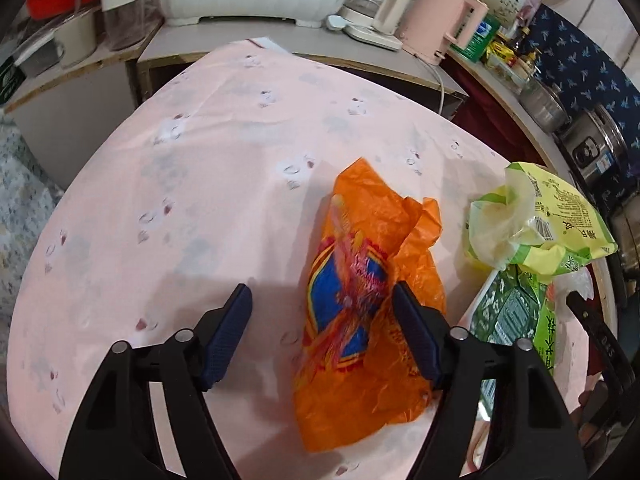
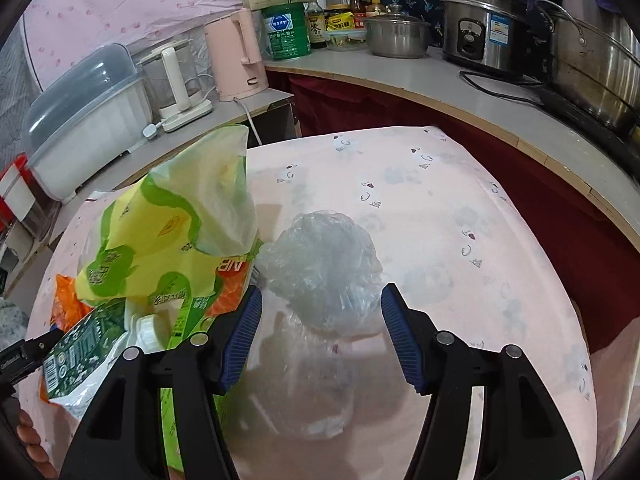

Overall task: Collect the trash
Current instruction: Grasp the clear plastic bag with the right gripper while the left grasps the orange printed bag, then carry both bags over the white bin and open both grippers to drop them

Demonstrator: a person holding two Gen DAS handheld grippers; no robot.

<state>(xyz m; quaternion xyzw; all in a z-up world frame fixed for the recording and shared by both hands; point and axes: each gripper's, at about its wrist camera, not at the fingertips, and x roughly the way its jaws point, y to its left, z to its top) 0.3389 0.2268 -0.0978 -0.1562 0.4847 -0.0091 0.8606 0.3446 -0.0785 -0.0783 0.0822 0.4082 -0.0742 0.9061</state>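
- my left gripper [image 1: 322, 300] has its jaws spread wide, hovering low over the pink surface [image 1: 180, 208]. nothing pinched.
- the orange wrapper [image 1: 372, 320] lies crumpled at lower centre of the left view, its right part against the right finger; can't tell if they actually touch.
- yellow-green bag [image 1: 552, 216] and a dark green packet [image 1: 508, 312] are piled at the right edge there.
- my right gripper [image 2: 322, 308] is spread apart too, with the clear plastic bag [image 2: 320, 268] sitting between the fingertips, centre frame, not squeezed.
- pink kettle [image 2: 236, 56] sits on the counter at upper left of the right view.
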